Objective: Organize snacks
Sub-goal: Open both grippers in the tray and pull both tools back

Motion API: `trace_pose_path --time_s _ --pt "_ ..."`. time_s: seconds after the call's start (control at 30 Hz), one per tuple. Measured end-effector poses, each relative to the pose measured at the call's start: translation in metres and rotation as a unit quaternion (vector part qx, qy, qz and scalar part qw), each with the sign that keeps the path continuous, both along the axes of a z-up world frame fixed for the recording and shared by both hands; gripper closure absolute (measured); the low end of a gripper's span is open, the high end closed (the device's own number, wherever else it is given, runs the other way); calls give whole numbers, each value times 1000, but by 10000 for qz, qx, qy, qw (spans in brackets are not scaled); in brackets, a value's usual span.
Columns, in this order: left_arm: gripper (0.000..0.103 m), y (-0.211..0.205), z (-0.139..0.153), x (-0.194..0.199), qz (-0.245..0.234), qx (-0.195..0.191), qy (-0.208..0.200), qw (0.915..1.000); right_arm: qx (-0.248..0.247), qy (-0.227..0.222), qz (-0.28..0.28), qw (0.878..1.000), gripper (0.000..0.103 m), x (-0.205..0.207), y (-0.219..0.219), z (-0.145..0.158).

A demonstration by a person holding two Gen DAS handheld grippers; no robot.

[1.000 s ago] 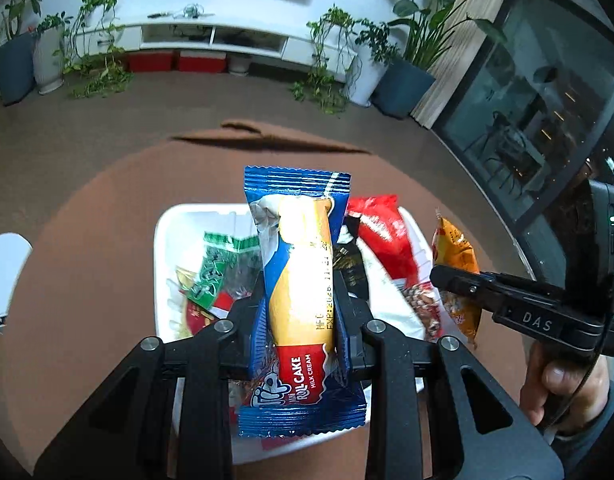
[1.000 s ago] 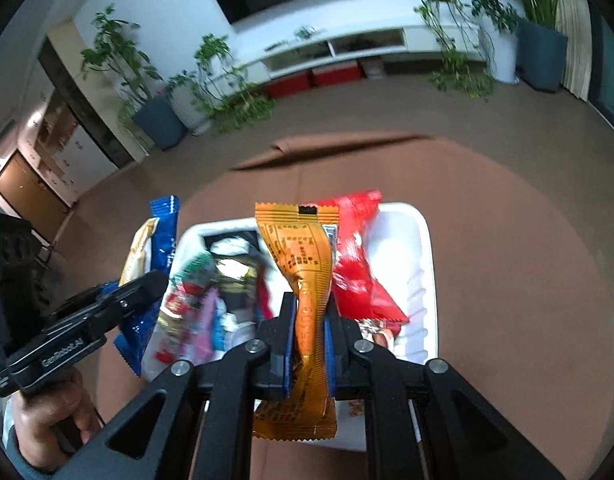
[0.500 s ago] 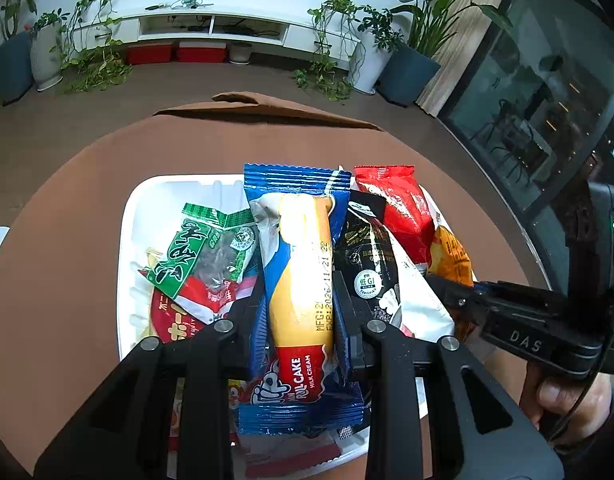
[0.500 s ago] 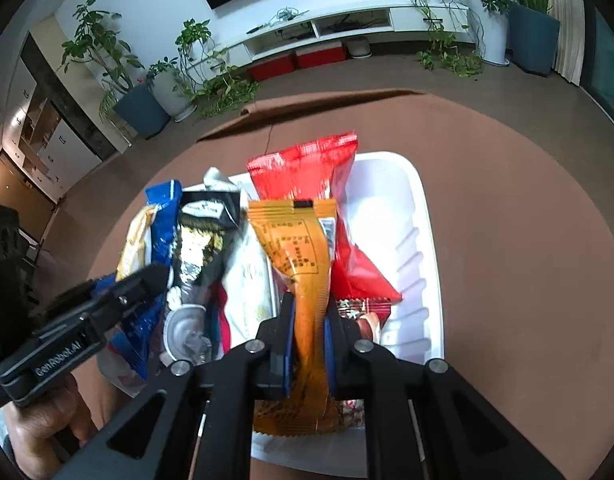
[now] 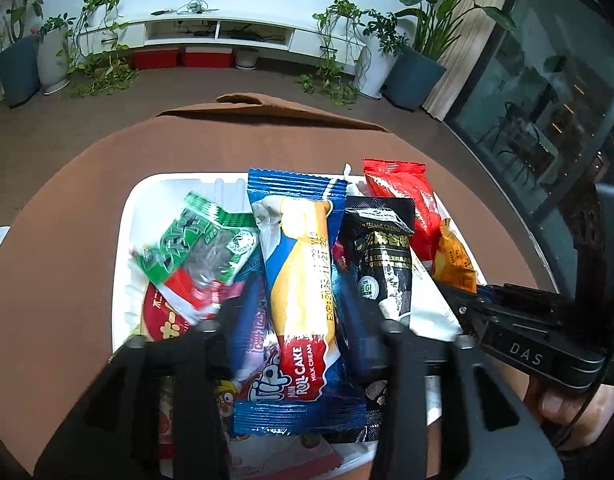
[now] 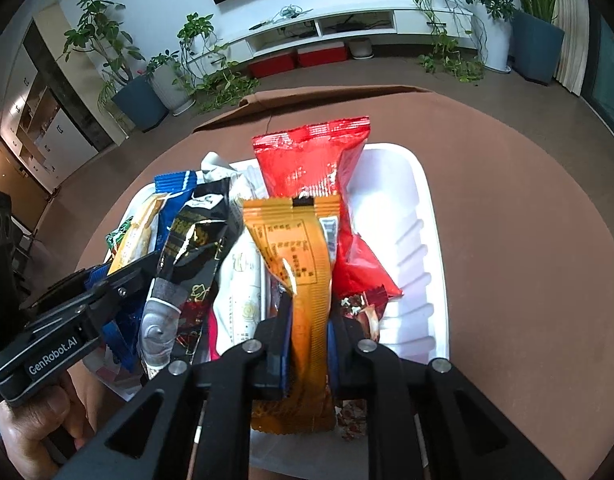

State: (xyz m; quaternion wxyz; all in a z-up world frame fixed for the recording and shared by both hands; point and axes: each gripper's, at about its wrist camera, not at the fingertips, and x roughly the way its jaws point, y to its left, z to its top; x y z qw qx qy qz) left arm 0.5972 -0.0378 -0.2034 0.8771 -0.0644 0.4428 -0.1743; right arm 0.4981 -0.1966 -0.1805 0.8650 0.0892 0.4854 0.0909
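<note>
Left wrist view: the left gripper (image 5: 303, 320) is pointing down into the white tray (image 5: 125, 248), which is sitting on a round brown table (image 5: 67, 200). Its jaws are opening, standing moderately apart, and the blue roll cake packet (image 5: 299, 280) is lying lengthwise between them, its far end toward 12 o'clock; gaps are showing on both sides, so the pads are no longer pressing it. At 10 o'clock from the packet a green snack packet (image 5: 195, 248) is lying blurred on the pile. At 2 o'clock a black sesame packet (image 5: 383, 256) is lying beside it, with a red packet (image 5: 407, 200) farther back. At 3 o'clock the right gripper's side is reaching in, with the orange packet (image 5: 455, 260) just beyond it.

Right wrist view: the right gripper (image 6: 307, 328) is also aiming into the tray (image 6: 423, 240). Its jaws are opening but still narrow, and the orange packet (image 6: 299, 264) is standing between them; whether the pads are still pressing it I cannot tell. Behind it at 12 o'clock the red packet (image 6: 311, 160) is leaning. At 9 o'clock the left gripper (image 6: 119, 276) is coming in from the side beside the black packet (image 6: 191, 248), a hand (image 6: 39, 424) gripping its handle.
</note>
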Motion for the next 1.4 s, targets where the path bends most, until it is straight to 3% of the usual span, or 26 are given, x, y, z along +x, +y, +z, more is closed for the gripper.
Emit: trace_pose_path --time_s 0.17,0.33,0.57,0.63,0.73,0.87,1.03,1.13,1.2,1.3,1.4 --pt "48 0 1 -4 45 43 -43 10000 -2 -80 -27 10000 69 -1 -1 8" --pt "40 1 5 -13 76 69 -108 9999 -114 -182 -51 9998 67 -6 2 15" --pt "27 4 15 -27 149 72 -328 9993 -119 -427 -89 9990 49 -19 2 27" --pt "13 5 21 -35 187 108 -430 9988 -127 -498 -106 9986 45 -23 2 33" --pt "1 9 34 -53 278 125 -706 9970 -81 -668 -156 9976 34 -32 1 45" --pt "0 15 52 -90 354 124 -1150 9927 -24 -1090 -347 9934 13 -56 -4 66" --pt "0 16 74 -140 371 353 -1507 9873 33 -1617 -496 9856 5 -94 -13 92" --pt "0 13 94 -174 544 443 -1879 9797 -5 -2044 -567 9772 4 -121 -18 112" --pt "0 12 109 -201 776 652 -2197 9703 -25 -2438 -635 9678 1 -143 -21 128" --pt "0 10 129 -234 1408 963 -2546 9519 -110 -3244 -744 9429 0 -186 -23 158" --pt "0 9 144 -266 1742 1136 -2788 9376 -304 -4092 -751 9088 0 -229 -20 188"
